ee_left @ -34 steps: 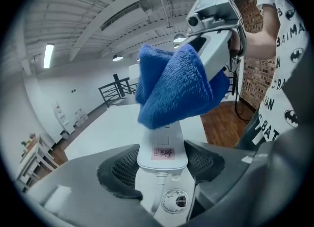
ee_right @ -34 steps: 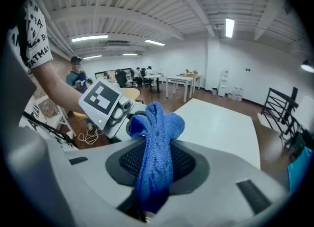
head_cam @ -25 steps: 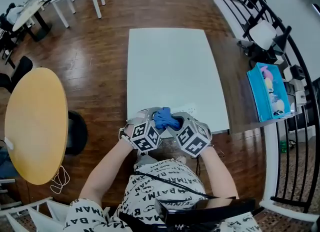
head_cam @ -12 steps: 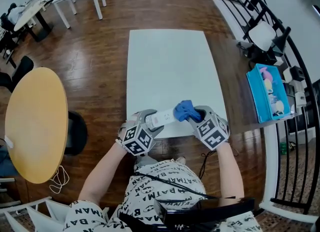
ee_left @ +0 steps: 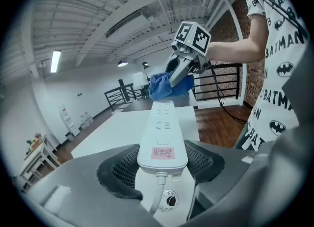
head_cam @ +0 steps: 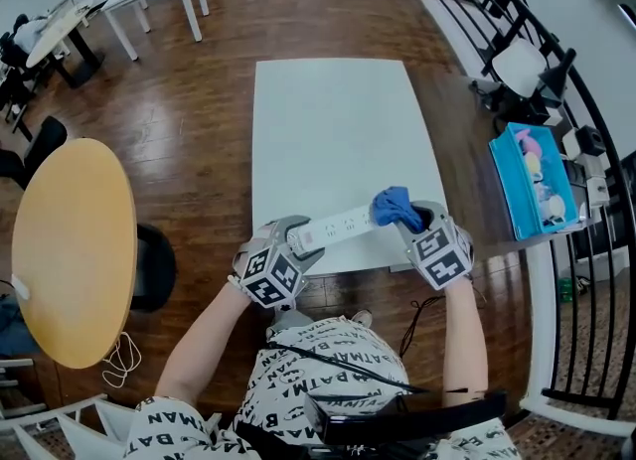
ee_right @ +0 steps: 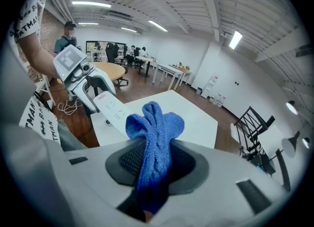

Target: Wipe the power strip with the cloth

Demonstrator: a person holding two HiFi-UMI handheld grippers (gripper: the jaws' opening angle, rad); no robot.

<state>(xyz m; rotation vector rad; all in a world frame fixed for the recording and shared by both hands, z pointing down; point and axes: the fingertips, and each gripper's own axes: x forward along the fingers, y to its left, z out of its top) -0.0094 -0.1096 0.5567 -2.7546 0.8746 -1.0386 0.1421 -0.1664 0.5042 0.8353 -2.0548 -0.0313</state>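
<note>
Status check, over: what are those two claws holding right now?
Left claw clamped on power strip, cord end. Right claw pinching blue cloth, at strip's far end. Nothing in the way.

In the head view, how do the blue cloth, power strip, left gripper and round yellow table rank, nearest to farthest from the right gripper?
1. the blue cloth, clamped in the jaws of the right gripper.
2. the power strip, just left of it, the cloth at its end.
3. the left gripper, holding the strip's other end.
4. the round yellow table, far left.
</note>
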